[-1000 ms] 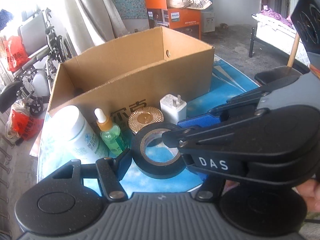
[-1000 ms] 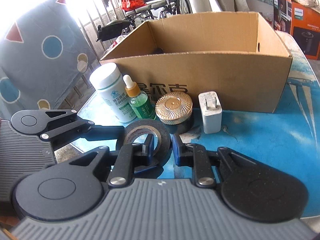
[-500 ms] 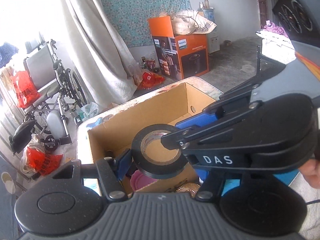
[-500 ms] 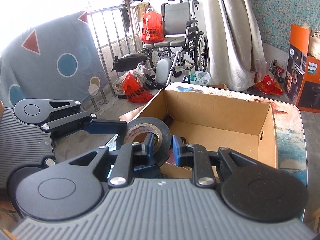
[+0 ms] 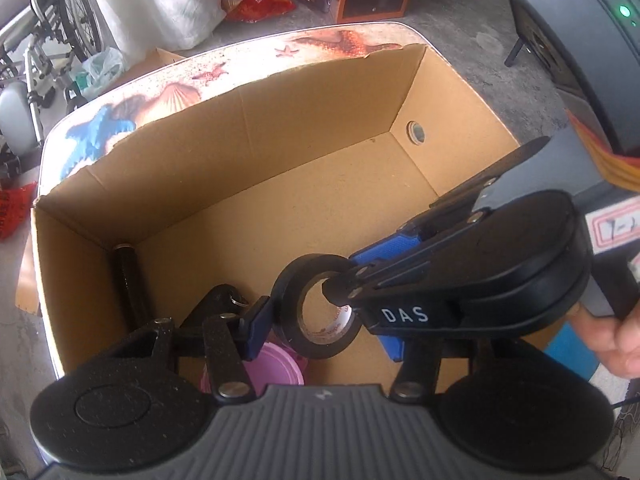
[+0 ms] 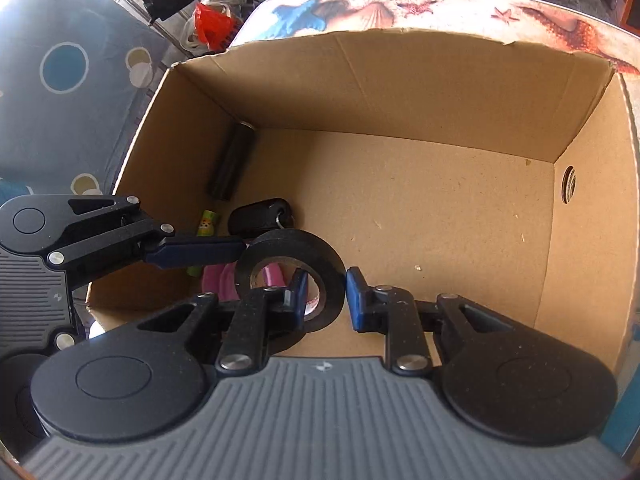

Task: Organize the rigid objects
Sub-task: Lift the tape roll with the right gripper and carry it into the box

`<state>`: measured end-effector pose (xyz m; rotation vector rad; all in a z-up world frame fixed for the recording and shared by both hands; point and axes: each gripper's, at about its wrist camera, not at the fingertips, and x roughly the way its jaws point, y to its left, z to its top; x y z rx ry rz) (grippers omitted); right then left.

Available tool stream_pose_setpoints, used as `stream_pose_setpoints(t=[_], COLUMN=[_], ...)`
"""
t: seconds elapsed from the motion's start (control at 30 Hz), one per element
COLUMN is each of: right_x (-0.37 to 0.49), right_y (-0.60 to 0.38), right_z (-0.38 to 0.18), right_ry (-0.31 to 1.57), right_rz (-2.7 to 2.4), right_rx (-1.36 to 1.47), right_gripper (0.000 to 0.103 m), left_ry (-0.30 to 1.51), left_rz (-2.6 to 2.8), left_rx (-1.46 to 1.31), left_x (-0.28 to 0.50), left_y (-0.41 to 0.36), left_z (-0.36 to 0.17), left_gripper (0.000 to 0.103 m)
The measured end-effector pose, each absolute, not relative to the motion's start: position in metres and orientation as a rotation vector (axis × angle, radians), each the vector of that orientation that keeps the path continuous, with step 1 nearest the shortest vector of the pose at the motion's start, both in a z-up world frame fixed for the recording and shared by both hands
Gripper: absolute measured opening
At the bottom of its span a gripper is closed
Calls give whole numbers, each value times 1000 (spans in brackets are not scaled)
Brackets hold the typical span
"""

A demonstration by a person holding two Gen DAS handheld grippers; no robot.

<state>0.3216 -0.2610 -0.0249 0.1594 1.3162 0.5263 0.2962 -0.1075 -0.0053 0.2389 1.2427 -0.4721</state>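
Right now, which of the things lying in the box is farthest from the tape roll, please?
The black cylinder in the far corner; the key fob, green tube and pink lid lie close by the roll.

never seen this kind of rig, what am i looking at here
Those are two hand-held grippers, worked by a person, not a robot. Each picture comes from a camera on one gripper, looking along its jaws. Both look down into a cardboard box on a seashell-print table. The right gripper pinches a black tape roll, one finger through its hole. The left gripper has the roll between its jaws, which have just been closing; whether they squeeze it is unclear. In the box lie a black cylinder, a black key fob and a pink round item.
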Motion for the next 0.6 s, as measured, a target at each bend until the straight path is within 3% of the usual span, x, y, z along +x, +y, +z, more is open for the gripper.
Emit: stream_pose_setpoints(t=[0.3,0.6], right_x=[357,368], right_y=[-242,-219], right_z=[-62,-63], right_ry=[1414,1402], right_rz=[513,526], right_rx=[113,116], right_gripper=[21,21], left_ry=[1423,1407], left_rz=[-473,-395], left_rx=[103,106], left_x=[331,342], left_y=[-95,-71], left_z=[-41,-38], left_gripper=[54,57])
